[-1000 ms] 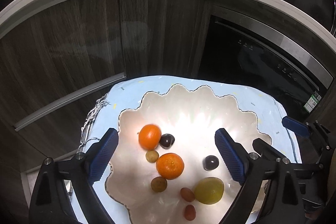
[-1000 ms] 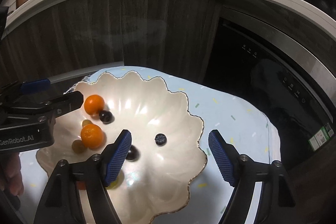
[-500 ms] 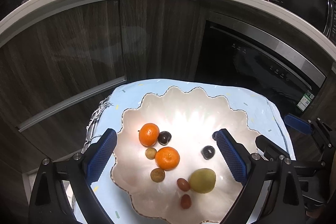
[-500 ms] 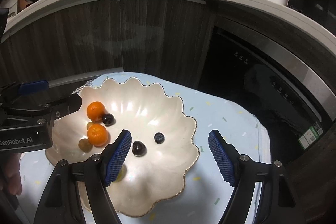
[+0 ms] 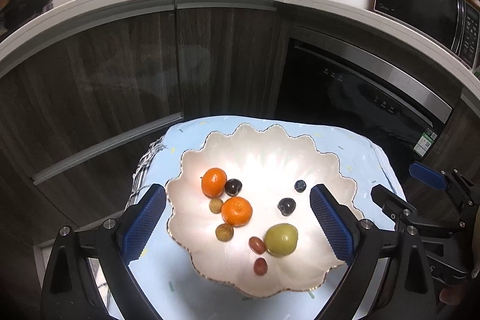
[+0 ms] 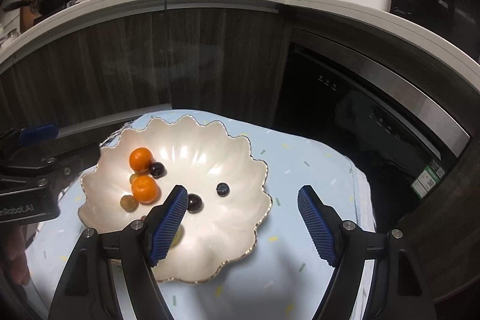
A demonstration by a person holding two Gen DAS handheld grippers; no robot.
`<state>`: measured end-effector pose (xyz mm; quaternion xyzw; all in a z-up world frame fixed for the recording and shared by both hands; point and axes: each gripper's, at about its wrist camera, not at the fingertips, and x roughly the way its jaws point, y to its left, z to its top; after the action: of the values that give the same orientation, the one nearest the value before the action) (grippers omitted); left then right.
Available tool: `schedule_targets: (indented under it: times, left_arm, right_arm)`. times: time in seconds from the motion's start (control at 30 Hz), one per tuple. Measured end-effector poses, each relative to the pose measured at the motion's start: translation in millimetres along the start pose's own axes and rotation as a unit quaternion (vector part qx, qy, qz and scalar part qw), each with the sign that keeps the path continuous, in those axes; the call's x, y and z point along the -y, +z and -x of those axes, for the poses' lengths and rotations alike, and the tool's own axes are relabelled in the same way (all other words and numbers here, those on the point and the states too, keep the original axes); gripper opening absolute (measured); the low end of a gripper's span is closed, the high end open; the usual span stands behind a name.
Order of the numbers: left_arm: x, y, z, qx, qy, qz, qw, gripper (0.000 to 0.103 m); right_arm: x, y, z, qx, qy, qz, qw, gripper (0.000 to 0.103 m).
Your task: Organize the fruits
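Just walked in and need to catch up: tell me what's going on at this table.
A person holds a two-finger gripper in each hand above a scalloped white bowl on a light blue cloth. The fruit is all in the bowl: two oranges, a green fruit, dark plums, a blueberry and small brownish and red pieces. The left gripper and the right gripper are both open and empty, touching nothing.

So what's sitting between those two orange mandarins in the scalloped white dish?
Nothing sits squarely between upper mandarin and lower mandarin; a small tan-green fruit and a dark plum flank the gap, per the left wrist view.
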<state>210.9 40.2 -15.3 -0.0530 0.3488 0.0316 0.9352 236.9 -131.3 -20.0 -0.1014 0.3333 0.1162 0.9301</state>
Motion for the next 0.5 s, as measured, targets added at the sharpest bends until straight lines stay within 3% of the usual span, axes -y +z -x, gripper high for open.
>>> schedule_targets:
  times: [0.5]
  left_arm:
    - [2.0, -35.0, 37.8, -0.007, -0.001, -0.001, 1.0000, 0.098]
  right_arm:
    - [-1.0, -34.9, 34.7, -0.013, -0.018, -0.036, 0.999, 0.077]
